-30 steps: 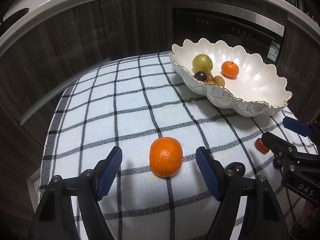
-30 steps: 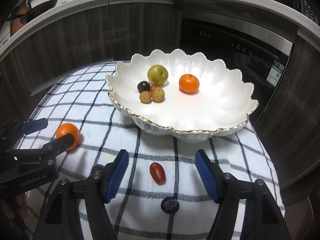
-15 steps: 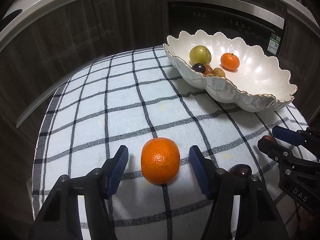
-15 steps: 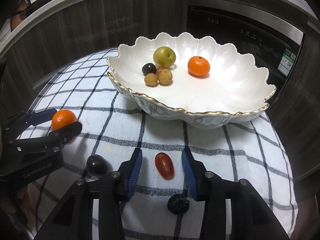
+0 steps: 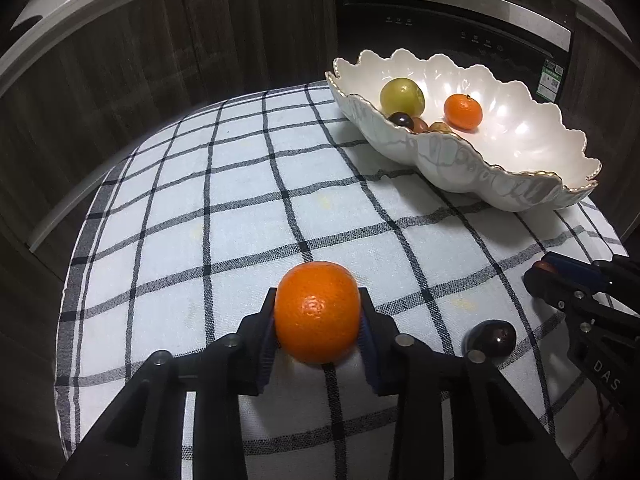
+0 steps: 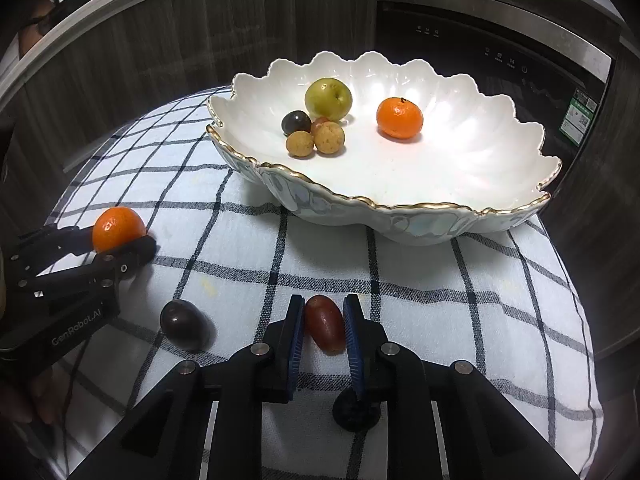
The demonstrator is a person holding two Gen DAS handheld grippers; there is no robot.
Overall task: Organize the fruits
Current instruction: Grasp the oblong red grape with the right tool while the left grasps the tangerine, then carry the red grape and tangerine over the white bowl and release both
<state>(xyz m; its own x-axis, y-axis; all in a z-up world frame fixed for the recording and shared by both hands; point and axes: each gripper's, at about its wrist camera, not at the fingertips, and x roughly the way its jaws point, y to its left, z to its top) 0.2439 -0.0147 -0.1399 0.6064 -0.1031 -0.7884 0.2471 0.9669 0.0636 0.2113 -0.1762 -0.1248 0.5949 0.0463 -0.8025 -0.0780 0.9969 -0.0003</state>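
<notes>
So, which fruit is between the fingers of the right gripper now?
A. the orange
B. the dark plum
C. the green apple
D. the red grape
D: in the right wrist view the right gripper has its blue pads against both sides of the red grape on the checked cloth.

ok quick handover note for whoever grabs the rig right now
Left tongs: shut on the loose orange mandarin, on the checked cloth.
Right tongs: shut on the red oblong grape, also on the cloth.
Done: green apple, another mandarin and four small fruits are in the white scalloped bowl.
Left: bowl both held fruits, then the dark plum and small dark berry.
</notes>
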